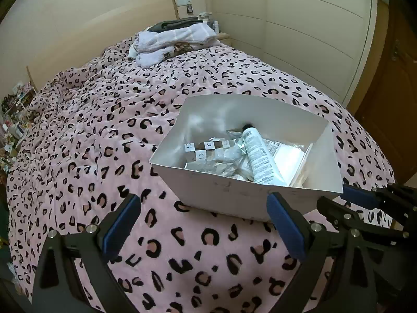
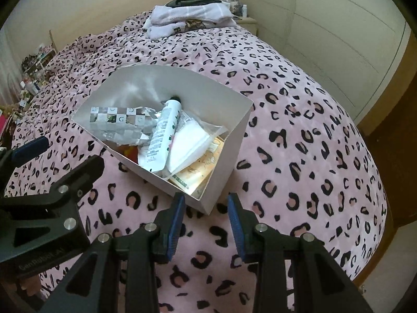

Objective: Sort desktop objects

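Tube [image 2: 163, 137] and packets in white box [image 2: 229, 154] on bedspread [image 2: 299, 135].

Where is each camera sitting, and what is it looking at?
Left wrist: on the left gripper, looking down at the white box; its wide-open fingers show, with the right gripper alongside.
Right wrist: on the right gripper, facing the box corner; its narrow empty fingers show.
Both see the box, the tube and the leopard blanket.

White open-topped box [image 2: 229, 140] near the bedspread's [image 2: 299, 130] front edge, holding a tube [image 2: 163, 135] (cap rearward), packets.
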{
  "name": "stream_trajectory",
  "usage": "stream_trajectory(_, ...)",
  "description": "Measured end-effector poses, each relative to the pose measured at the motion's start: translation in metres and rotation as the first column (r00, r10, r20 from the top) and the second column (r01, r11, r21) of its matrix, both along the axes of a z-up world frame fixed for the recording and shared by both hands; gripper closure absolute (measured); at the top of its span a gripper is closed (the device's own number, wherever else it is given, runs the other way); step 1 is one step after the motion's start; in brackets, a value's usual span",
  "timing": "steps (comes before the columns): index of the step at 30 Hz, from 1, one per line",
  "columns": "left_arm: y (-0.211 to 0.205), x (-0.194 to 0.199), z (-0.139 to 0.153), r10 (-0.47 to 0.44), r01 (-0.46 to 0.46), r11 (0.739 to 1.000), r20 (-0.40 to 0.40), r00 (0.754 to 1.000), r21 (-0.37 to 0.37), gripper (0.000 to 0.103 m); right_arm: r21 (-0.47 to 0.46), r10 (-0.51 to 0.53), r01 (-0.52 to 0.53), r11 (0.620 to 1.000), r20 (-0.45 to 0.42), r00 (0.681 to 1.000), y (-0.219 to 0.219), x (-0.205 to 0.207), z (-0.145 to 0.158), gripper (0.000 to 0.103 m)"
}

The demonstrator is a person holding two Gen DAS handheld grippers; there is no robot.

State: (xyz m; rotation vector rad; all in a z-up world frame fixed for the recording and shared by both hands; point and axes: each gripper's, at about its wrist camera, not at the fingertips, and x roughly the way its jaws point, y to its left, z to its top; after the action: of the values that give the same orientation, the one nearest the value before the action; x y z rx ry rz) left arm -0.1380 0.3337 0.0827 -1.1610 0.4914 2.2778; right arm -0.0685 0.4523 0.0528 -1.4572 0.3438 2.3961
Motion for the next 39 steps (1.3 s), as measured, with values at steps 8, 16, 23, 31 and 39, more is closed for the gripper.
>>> stream_trajectory(8,0.0039,-0.0027,0.0012,-0.003,0.002,1.000,-0.014,1.000,-0.012,0.005,0.002,-0.006,0.006,1.000,0.003,1.000,0.0023,-0.0040,0.0018,0.068)
stream_trajectory(16,0.0055,-0.0023,-0.0010,-0.001,0.001,1.000,-0.013,1.000,-0.020,0.005,-0.006,-0.010,0.010,1.000,0.008,1.000,0.0036,-0.0045,-0.0007,0.068)
stream_trajectory(23,0.0057,-0.0020,-0.0026,0.001,-0.001,1.000,-0.016,1.000,-0.026,0.005,-0.004,-0.011,0.012,1.000,0.008,1.000,0.0035,-0.0047,-0.0012,0.068)
stream_trajectory(31,0.0048,-0.0025,-0.0024,0.002,-0.003,1.000,-0.018,1.000,-0.023,0.005,0.006,-0.009,0.009,1.000,0.010,1.000,0.0023,-0.0058,-0.0007,0.068)
stream_trajectory(39,0.0041,-0.0033,-0.0014,0.004,-0.005,1.000,-0.028,1.000,-0.023,0.005,0.011,-0.007,0.007,1.000,0.008,1.000,0.0009,-0.0062,0.0003,0.068)
